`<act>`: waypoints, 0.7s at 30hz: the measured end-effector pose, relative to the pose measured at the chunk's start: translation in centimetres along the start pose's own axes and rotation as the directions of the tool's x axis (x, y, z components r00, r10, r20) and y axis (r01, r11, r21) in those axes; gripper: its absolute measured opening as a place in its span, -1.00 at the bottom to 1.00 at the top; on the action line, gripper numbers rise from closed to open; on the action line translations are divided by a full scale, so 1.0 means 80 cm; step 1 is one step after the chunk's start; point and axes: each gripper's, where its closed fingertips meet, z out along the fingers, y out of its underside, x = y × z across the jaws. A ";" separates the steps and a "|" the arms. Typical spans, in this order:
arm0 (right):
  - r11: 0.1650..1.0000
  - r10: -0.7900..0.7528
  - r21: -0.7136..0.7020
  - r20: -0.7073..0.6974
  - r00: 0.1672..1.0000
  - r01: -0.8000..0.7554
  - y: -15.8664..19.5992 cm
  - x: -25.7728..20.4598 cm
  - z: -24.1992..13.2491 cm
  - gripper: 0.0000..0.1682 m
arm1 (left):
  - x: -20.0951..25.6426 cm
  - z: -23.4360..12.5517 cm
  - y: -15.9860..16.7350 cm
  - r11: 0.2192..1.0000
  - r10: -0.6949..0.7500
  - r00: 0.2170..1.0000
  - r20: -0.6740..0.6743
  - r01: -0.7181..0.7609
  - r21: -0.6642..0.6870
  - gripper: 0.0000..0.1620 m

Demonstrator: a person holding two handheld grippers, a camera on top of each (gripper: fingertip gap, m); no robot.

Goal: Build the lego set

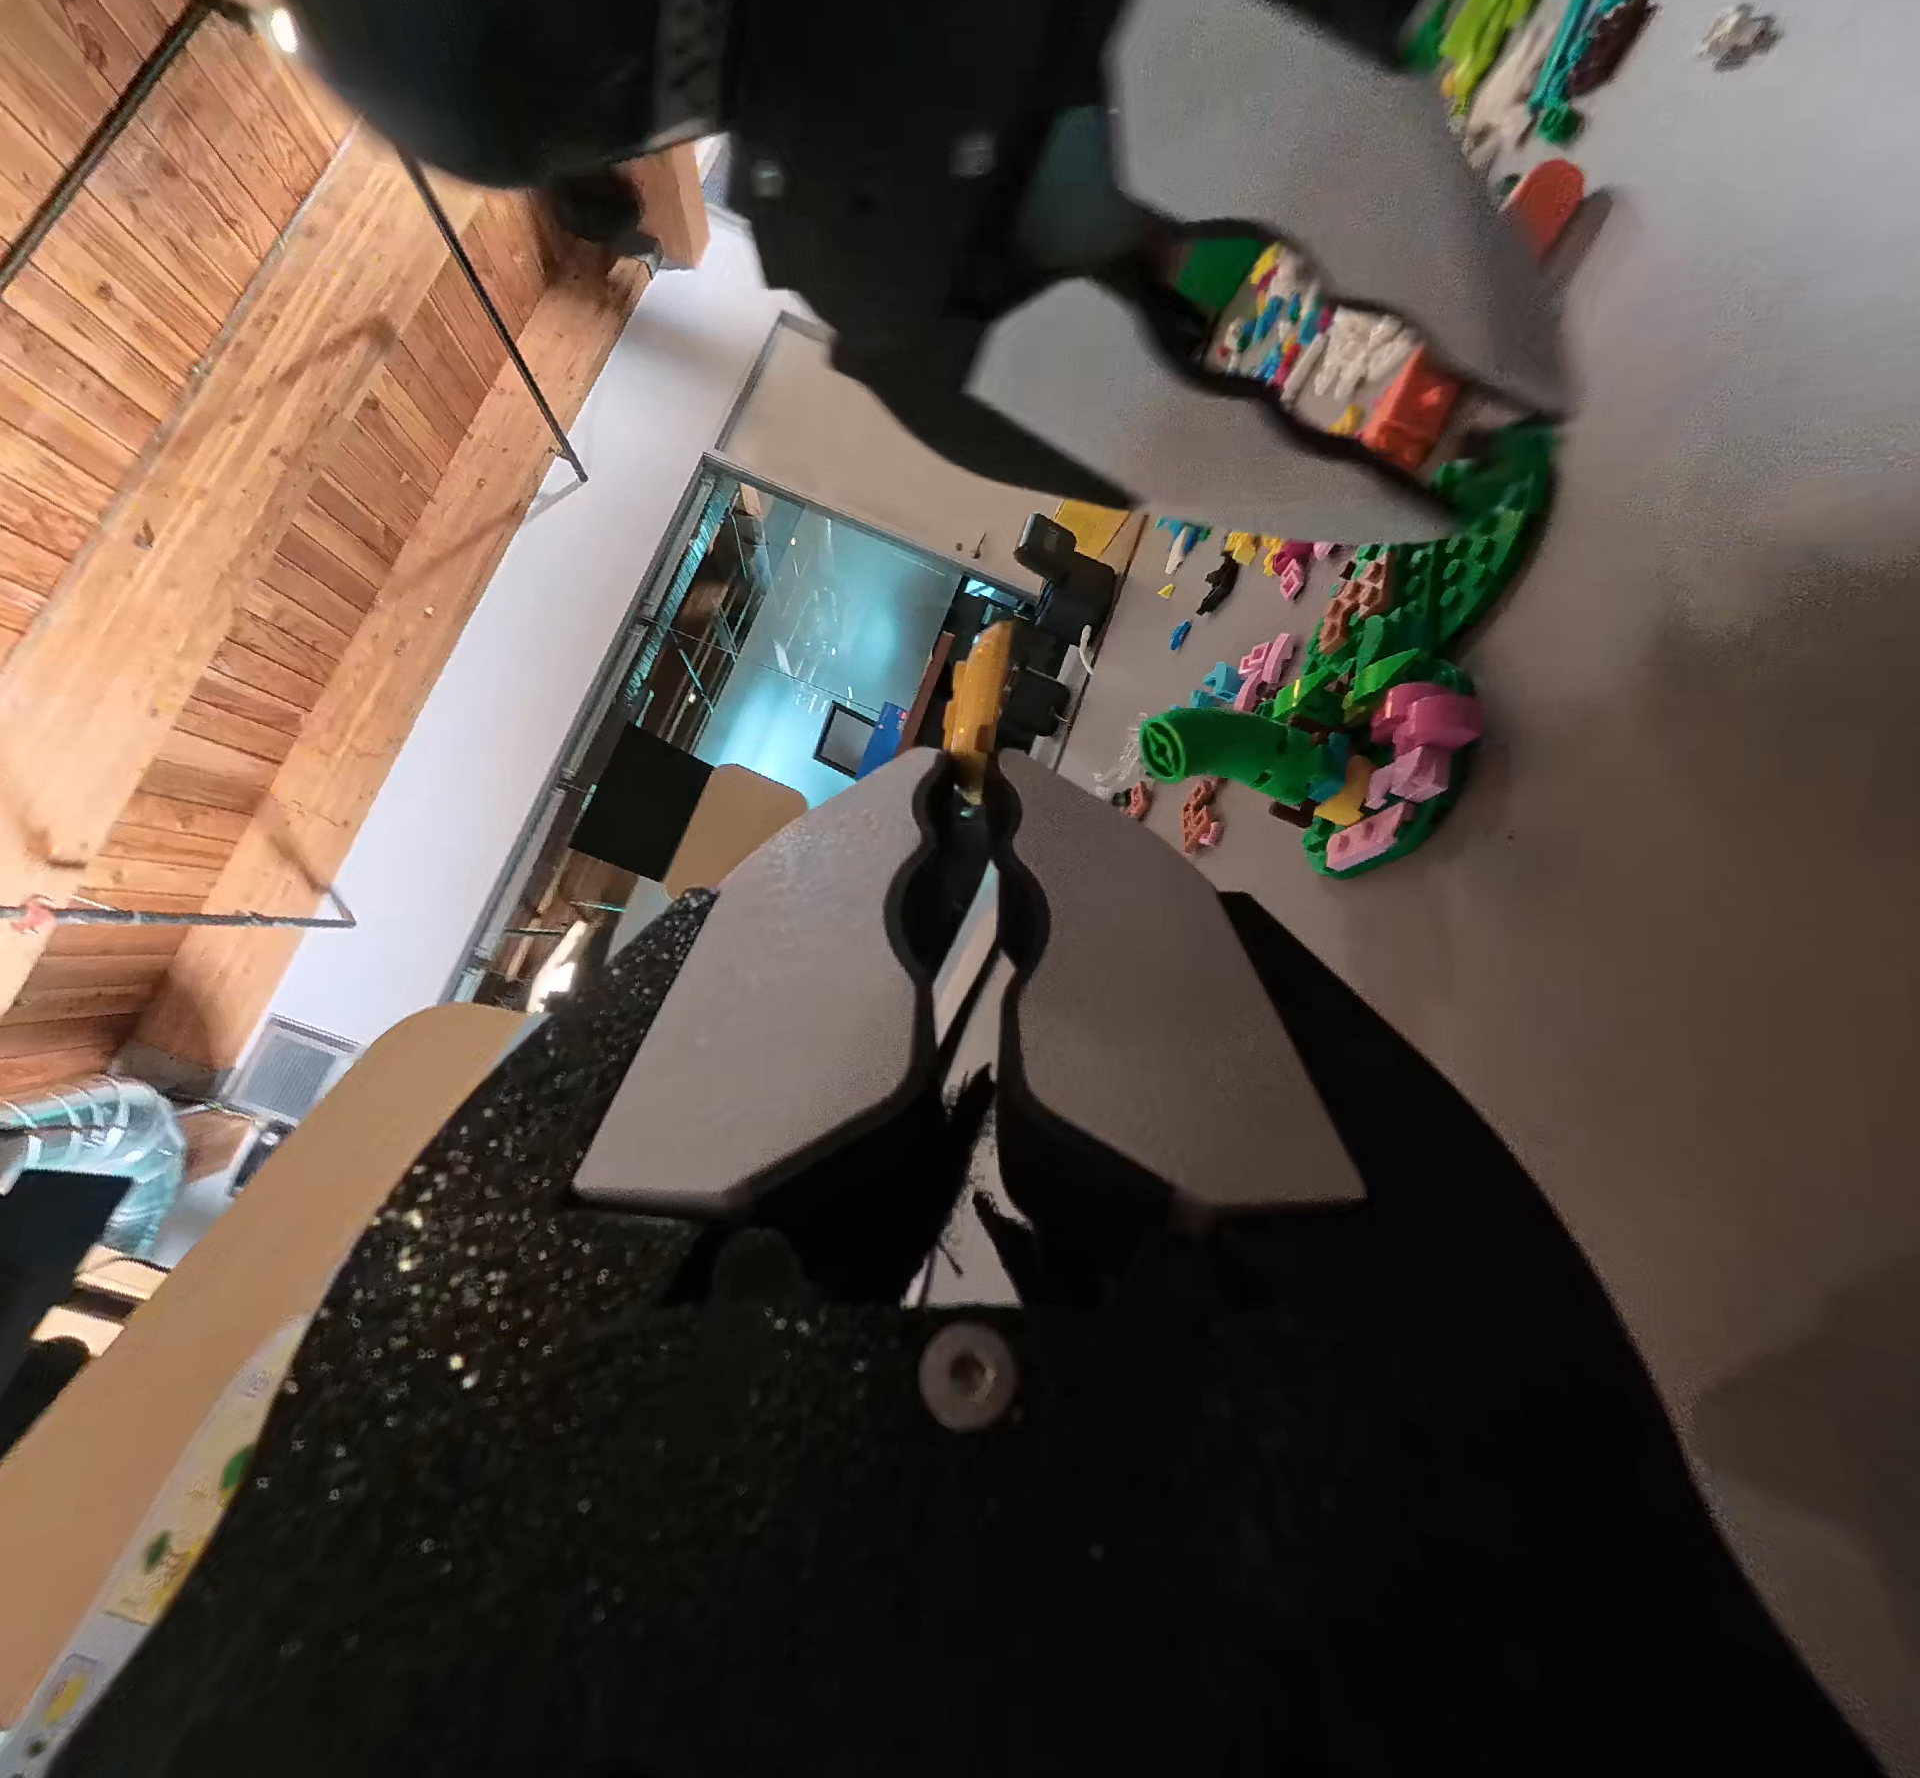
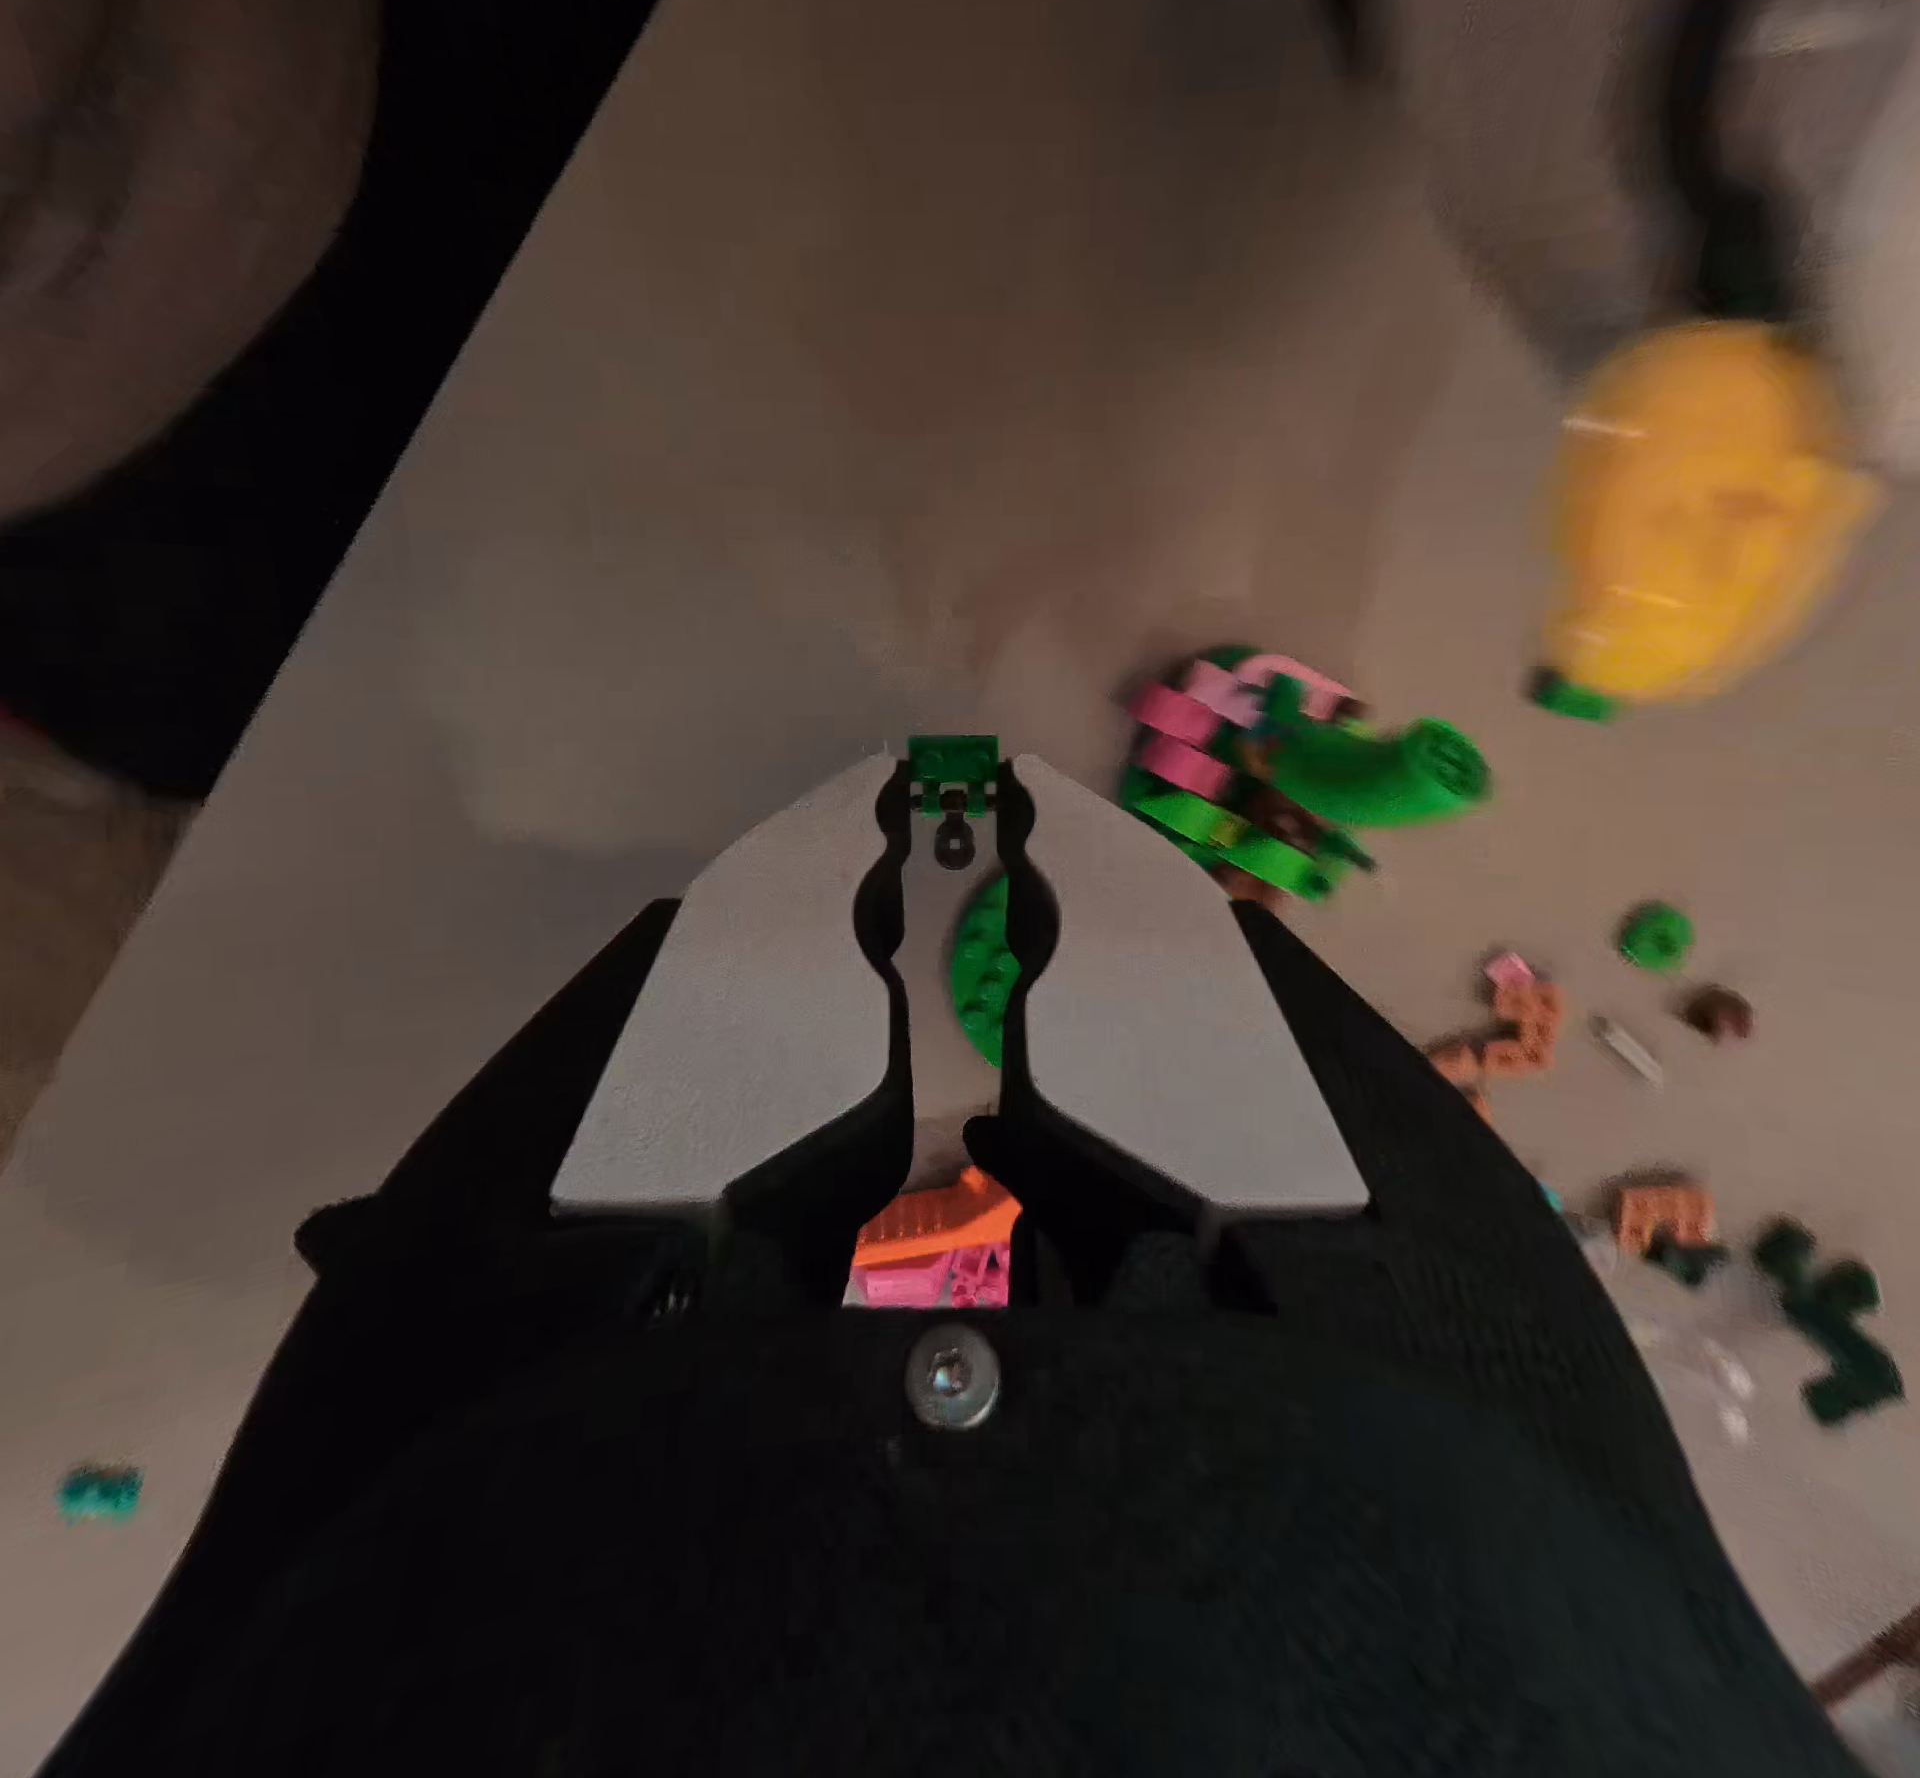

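The left gripper (image 1: 974,772) pinches a yellow curved piece (image 1: 982,689) by its lower end only, with most of the piece sticking out past the fingertips toward 12 o'clock. The right gripper (image 2: 954,760) is nearly pressed together on a small green hinge brick (image 2: 952,758), caught just at the very tips, a dark clip hanging beneath it.

Both holds look shallow, and that is the main hazard. If the two parts are pushed together, the hinge brick could twist or pop out sideways, because so little of it sits between the fingers. The yellow piece, held at one end, would likely pivot under any off-axis push.

In the right wrist view the yellow piece appears smeared at 2 o'clock, well apart from the hinge brick, so alignment is not yet made; a hurried approach could miss the studs.

The green stem model (image 1: 1299,752) on its round green plate (image 1: 1371,855) rests on the grey counter (image 1: 1714,793) at 3 o'clock in the left view, with loose pink and brown bricks (image 1: 1205,814) beside it. A dropped part could land among these and be hard to find, or knock the model.
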 end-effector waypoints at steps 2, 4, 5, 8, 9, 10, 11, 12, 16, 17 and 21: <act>0.985 0.118 0.129 -0.048 0.992 -0.111 -0.014 0.016 -0.030 -0.84 | 0.007 0.003 -0.004 0.999 0.045 0.999 -0.019 -0.045 -0.004 -0.94; 0.949 0.222 0.246 -0.079 0.972 -0.197 -0.029 0.033 -0.059 -0.84 | 0.015 0.007 -0.005 0.996 0.081 0.996 -0.039 -0.082 -0.025 -0.94; 0.934 0.265 0.272 -0.088 0.960 -0.233 -0.033 0.041 -0.069 -0.84 | 0.016 0.010 -0.004 0.993 0.108 0.994 -0.036 -0.110 -0.046 -0.94; 0.931 0.308 0.240 -0.112 0.945 -0.275 -0.032 0.052 -0.077 -0.84 | 0.025 0.015 -0.010 0.987 0.149 0.987 -0.056 -0.152 -0.059 -0.88; 0.940 0.297 0.212 -0.116 0.948 -0.269 -0.030 0.051 -0.074 -0.84 | 0.028 0.015 -0.014 0.985 0.158 0.985 -0.064 -0.162 -0.054 -0.94; 0.944 0.291 0.196 -0.111 0.950 -0.266 -0.030 0.048 -0.071 -0.84 | 0.033 0.016 -0.018 0.986 0.159 0.984 -0.081 -0.163 -0.043 -0.94; 0.944 0.291 0.191 -0.104 0.951 -0.269 -0.031 0.045 -0.069 -0.84 | 0.037 0.015 -0.022 0.986 0.160 0.982 -0.098 -0.164 -0.031 -0.94; 0.943 0.292 0.194 -0.101 0.951 -0.269 -0.033 0.042 -0.068 -0.84 | 0.041 0.015 -0.025 0.985 0.166 0.980 -0.113 -0.169 -0.018 -0.94; 0.928 0.325 0.226 -0.099 0.940 -0.297 -0.032 0.027 -0.068 -0.84 | 0.055 0.014 -0.039 0.983 0.181 0.971 -0.159 -0.179 0.028 -0.94; 0.924 0.336 0.227 -0.102 0.936 -0.307 -0.029 0.023 -0.065 -0.84 | 0.060 0.014 -0.042 0.982 0.189 0.967 -0.173 -0.185 0.038 -0.94; 0.903 0.383 0.240 -0.076 0.921 -0.356 -0.021 0.000 -0.047 -0.84 | 0.085 0.014 -0.058 0.967 0.254 0.938 -0.236 -0.241 0.081 -0.94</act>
